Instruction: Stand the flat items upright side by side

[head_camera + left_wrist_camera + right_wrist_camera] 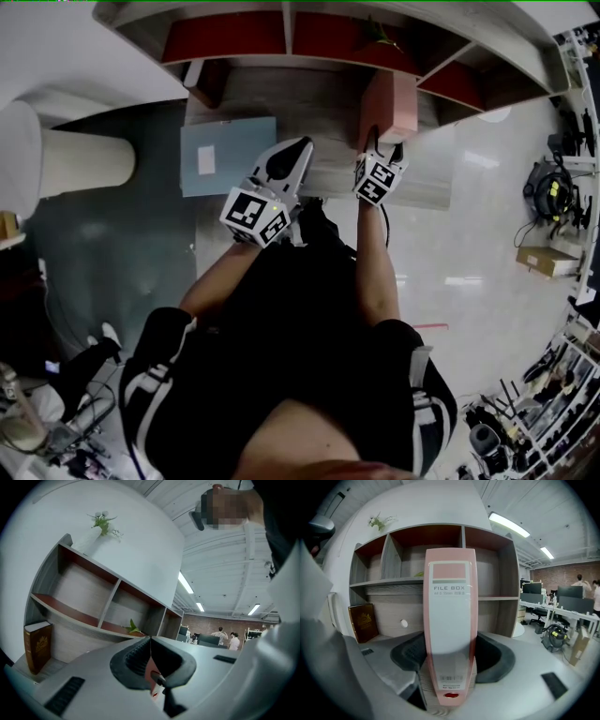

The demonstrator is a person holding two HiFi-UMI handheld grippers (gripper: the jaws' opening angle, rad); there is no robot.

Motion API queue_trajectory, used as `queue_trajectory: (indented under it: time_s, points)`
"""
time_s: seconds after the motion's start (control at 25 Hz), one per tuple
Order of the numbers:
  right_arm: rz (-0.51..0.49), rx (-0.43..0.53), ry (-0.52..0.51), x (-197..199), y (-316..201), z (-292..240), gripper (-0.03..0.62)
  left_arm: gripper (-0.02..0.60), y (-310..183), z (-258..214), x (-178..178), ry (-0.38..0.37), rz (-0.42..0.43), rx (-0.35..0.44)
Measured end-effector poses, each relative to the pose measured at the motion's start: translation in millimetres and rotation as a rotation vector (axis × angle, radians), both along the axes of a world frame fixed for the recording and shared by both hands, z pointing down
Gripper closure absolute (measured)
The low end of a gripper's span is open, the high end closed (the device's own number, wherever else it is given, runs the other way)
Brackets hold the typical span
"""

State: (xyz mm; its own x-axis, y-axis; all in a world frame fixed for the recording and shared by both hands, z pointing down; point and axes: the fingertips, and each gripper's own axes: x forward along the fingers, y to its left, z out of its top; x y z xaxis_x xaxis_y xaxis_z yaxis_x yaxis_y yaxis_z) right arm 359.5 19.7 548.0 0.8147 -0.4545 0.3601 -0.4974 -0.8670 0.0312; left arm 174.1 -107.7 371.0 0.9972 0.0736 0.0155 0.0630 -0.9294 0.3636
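Observation:
A pink file box stands upright on the wooden shelf top, its labelled spine facing me. My right gripper is shut on its lower spine, a dark pad against each side. A light blue folder lies flat on the surface to the left. A brown book stands upright at the far left of the shelf. My left gripper hovers between the folder and the file box, shut and holding nothing.
A shelf unit with red-floored compartments stands behind the surface, with a small green plant inside and white flowers on top. At the right are a cardboard box and a vacuum cleaner on the floor. People stand far off.

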Motion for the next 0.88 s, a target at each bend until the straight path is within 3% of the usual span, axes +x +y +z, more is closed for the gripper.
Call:
queue_trajectory:
  time_s: [0.56,0.88]
  points:
    - [-0.032,-0.02,-0.061,28,-15,27,0.295,0.558,-17,11,37,-0.031,-0.027,-0.011]
    - [-0.044,-0.01,-0.057,26,-15,24,0.28,0.558,-17,13,29,-0.03,-0.029,-0.017]
